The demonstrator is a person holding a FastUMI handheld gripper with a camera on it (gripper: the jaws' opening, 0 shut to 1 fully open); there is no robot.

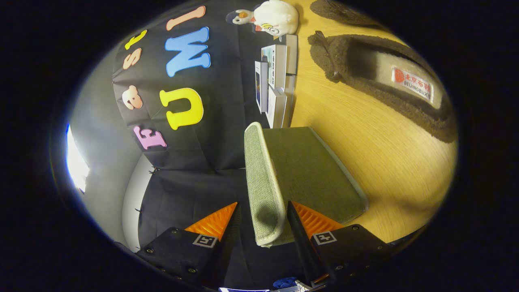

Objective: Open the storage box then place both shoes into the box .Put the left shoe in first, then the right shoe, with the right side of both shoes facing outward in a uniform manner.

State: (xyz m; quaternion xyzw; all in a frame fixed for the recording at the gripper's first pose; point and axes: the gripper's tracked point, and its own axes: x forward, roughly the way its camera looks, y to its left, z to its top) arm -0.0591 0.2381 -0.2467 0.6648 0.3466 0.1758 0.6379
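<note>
The claw (262,219) is sitting with its two fingers apart, one on each side of the raised lid edge of the grey-green woven fabric storage box (302,178). Whether the fingers (215,221) are pressing on that edge cannot be told; a gap is showing between the lid edge and the finger on the cloth-wall side, while the other finger is lying close against the lid's inner face.

All positions below are given relative to the storage box.

- The storage box is resting on the light wooden tabletop (365,134). Its lid edge is running forward from between the fingers, and its flat panel is spreading toward the tabletop side.
- The dark brown fleecy slipper shoe (377,81) is lying on the tabletop beyond the box and well apart from it, with its opening and pale insole showing.
- A second dark brown fleecy shoe (340,10) is lying farther beyond the first, partly out of sight.
- A stack of white and grey cartons (277,81) is standing just beyond the far end of the box, against the booth wall.
- A white plush toy duck (269,17) is sitting beyond the cartons.
</note>
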